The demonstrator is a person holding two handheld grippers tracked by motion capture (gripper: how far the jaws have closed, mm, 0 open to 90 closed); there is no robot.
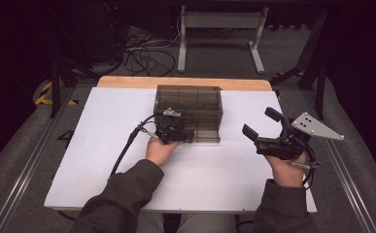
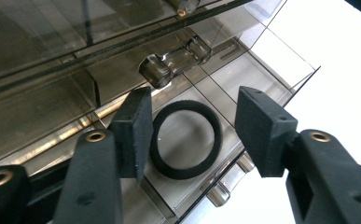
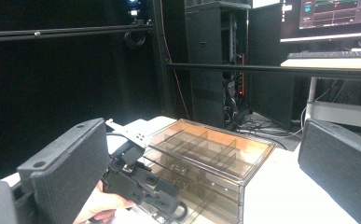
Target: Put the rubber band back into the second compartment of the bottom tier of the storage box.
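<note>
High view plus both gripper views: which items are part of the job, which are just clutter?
In the job:
- smoky drawer box
- black ring, lying in the pulled-out drawer
- left gripper, jaws open either side of the ring

Just about:
- right gripper, open, off to the side
- white stand
- floor cables

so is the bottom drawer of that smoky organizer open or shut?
Open. In the left gripper view the drawer is pulled out of the organizer, with a black ring lying in one of its compartments.

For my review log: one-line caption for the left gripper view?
Left gripper open above a black ring lying in a pulled-out drawer of the smoky organizer.
</note>
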